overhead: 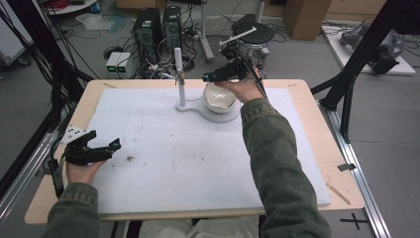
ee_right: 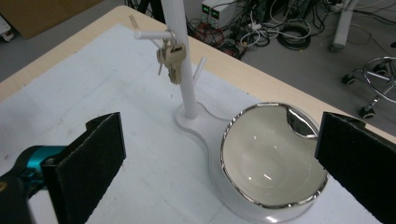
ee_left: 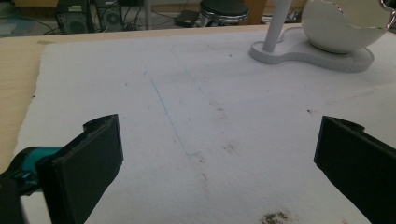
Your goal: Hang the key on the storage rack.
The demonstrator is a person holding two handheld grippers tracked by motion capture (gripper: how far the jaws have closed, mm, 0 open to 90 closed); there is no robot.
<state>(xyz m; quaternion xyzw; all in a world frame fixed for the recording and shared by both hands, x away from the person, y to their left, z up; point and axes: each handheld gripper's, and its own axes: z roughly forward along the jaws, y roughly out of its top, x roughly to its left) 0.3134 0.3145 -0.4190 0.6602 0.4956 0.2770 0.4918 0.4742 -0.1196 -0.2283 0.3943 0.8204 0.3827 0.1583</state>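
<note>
The bunch of keys (ee_right: 169,57) hangs from a short peg on the white post (ee_right: 180,56) of the stand, which sits near the far edge of the desk (overhead: 307,99), about midway along it. The keys dangle with their long axis straight down, close against the post, on its side away from the bowl (ee_right: 273,158). The egg-shaped bowl with its shiny rim rests on the stand's flat base (ee_right: 205,126), just beside the post.

Your right tongs (ee_right: 219,158) are the nearer pair by far: they hover over the bowl with the jaws spread wide and nothing between them. From there, in the right gripper view, the keys lie ahead and up to the left, past the bowl and partly in front of the post. To reach them you would likely have to swing left around the post and close across the hanging bunch, not along it.

Your left tongs (ee_left: 215,158) are also wide and empty, low over the white mat (overhead: 148,148) near the desk's left edge, well apart from the stand; in the left gripper view the post's foot and the bowl sit far ahead to the right.
</note>
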